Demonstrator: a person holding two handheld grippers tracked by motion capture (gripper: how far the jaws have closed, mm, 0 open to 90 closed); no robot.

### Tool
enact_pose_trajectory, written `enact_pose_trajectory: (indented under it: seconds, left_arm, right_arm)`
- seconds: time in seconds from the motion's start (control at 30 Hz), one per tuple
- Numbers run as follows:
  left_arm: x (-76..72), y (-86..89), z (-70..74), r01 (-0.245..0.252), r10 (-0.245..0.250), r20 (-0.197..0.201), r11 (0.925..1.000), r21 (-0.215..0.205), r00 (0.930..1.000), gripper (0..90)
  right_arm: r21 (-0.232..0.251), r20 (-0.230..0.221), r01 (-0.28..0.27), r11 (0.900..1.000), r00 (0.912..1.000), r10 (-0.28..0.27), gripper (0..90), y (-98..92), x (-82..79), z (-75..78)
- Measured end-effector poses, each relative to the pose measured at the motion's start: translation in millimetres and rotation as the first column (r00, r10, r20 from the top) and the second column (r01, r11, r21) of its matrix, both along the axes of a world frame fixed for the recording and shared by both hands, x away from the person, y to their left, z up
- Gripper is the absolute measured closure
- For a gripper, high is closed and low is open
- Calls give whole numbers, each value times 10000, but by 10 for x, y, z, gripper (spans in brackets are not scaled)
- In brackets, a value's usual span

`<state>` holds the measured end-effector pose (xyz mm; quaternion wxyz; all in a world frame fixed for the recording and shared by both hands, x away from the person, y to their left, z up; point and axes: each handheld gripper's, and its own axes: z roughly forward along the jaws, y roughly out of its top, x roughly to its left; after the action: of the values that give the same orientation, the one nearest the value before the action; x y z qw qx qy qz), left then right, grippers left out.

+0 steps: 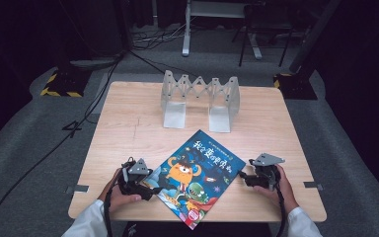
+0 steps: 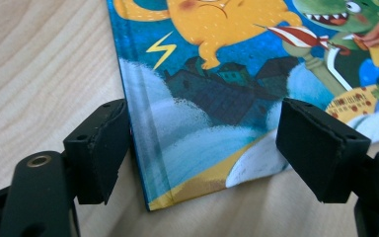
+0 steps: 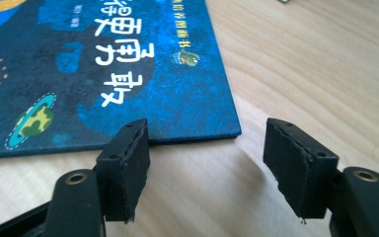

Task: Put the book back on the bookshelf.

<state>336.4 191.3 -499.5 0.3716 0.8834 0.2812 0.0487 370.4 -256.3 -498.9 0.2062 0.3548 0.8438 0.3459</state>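
White sleeves and two hands come in over the near edge of the wooden table (image 1: 123, 108), each hand holding a gripper, with a picture book (image 1: 193, 175) lying flat between them.

On the left, the left gripper (image 1: 150, 186) sits low at the book's near-left corner. Seen in the left gripper view, its jaws stand apart and straddle that corner: the left pad is just outside the spine edge, the right pad hovers over the cover's pale cloud art, and neither presses on the book (image 2: 217, 98). Nothing is clamped.

Centre stage, the book rests turned at an angle, one corner pointing toward the far side and another hanging just past the near edge of the table. Its cover is deep blue with an orange monster, a green toothy creature and white characters.

Beyond it, toward the far side, a grey folding book rack (image 1: 200, 98) stands upright, well apart from the book.

On the right, the right gripper (image 1: 244, 177) lies near the book's right corner. Its own view shows the jaws wide apart, the left pad just at the cover's edge (image 3: 128, 74), the right one over bare wood, gripping nothing.
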Motion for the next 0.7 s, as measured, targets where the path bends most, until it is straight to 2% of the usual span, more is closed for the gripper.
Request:
enact_pose_trajectory:
  seconds: [0.33,0.4,0.47,0.57,0.7]
  left_arm:
    - [-149,57,-10,278,-278,73,9996,24,9996,189]
    - [-233,42,-21,681,-732,703,9950,728,9948,178]
    - [-270,22,-30,567,-626,766,9954,767,9951,161]
    - [-288,22,-38,371,-420,767,9973,640,9962,157]
    - [-315,13,-40,293,-329,715,9983,501,9969,164]
  right_arm:
    - [43,-75,192,9998,9998,-192,337,94,194,-1]
    - [102,-87,292,9995,9995,-291,317,122,248,-5]
    - [67,-102,484,9988,9988,-483,304,138,269,-5]
    - [134,-315,493,9987,9983,-488,297,143,225,1]
    - [408,-634,-181,9990,9978,206,288,133,53,-9]
